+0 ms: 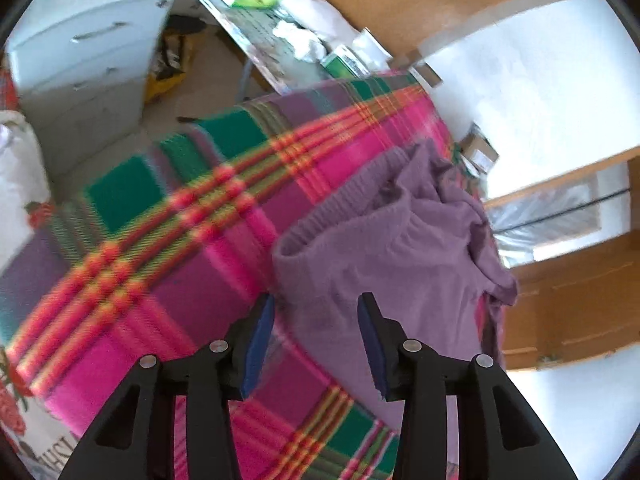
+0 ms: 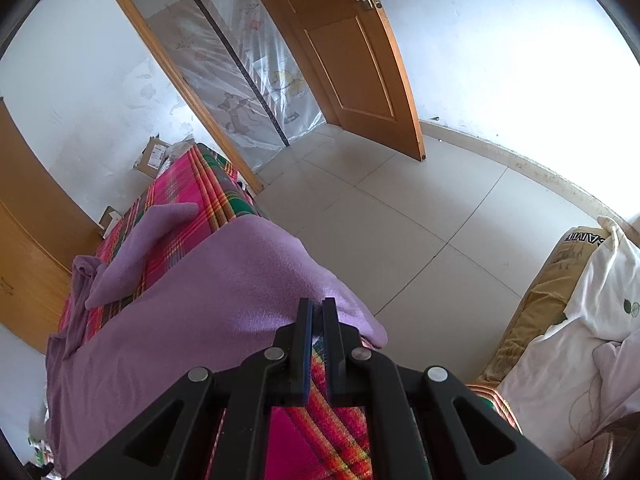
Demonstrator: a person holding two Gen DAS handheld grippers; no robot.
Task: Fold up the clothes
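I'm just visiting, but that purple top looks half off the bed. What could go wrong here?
The right tongs seem to pinch only a thin edge of the purple garment by the plaid blanket's edge, so it might slip free toward the floor. The left tongs are open and hold nothing, and the far sleeve is bunched, so a fold could come out crooked.

Left wrist view is smearing with motion blur: plaid blanket [image 1: 168, 240] stripes and clutter on the far table [image 1: 276, 40] unreadable. Purple garment [image 2: 192, 320] is running off the bottom-left edge; right gripper [image 2: 318, 306] fingers are hiding the pinched hem.
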